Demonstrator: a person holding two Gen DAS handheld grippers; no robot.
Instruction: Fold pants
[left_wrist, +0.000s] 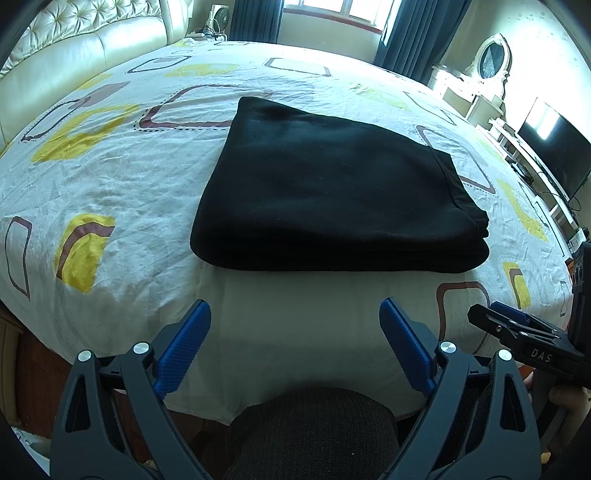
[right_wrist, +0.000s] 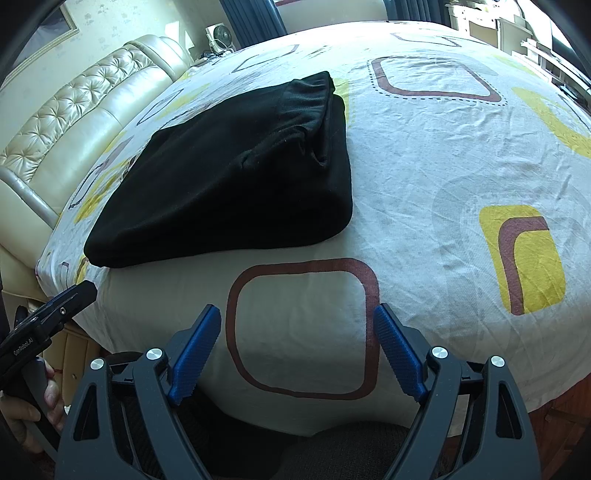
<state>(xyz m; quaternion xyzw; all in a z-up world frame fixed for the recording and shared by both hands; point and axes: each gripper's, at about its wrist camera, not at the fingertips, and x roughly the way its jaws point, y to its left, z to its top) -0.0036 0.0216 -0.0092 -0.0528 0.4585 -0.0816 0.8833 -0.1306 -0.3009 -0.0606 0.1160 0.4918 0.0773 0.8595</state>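
We see two matching dark grey plastic left gripper (left_wrist: 294, 314) and right gripper (right_wrist: 297, 319) frames with triangular cut-outs, round silver screw heads, ribbed blue finger pads (left_wrist: 183, 347), and white lettering on their side bodies.

Bare bedsheet (left_wrist: 295, 314) lies open between both grippers and the folded pants (left_wrist: 332, 192); nothing blocks the approach.
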